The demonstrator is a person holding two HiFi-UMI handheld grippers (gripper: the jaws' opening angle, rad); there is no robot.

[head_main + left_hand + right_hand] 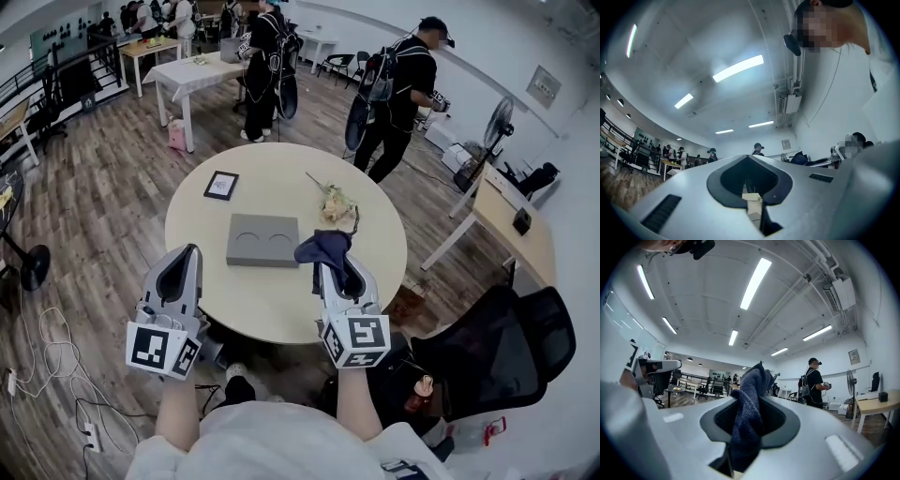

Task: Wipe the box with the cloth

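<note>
The box [262,240] is gray, flat and square, with two round dents in its top. It lies flat in the middle of the round, light table [272,314]. The cloth [325,247] is dark blue and soft. It is bunched up and pinched in the right gripper [332,266], just beside the box's right edge.

My left tongs [194,251] are closed and empty, pointing forward. My right tongs [330,272] pinch the cloth [323,247], both forearms [178,412] stretched out side by side.
</note>
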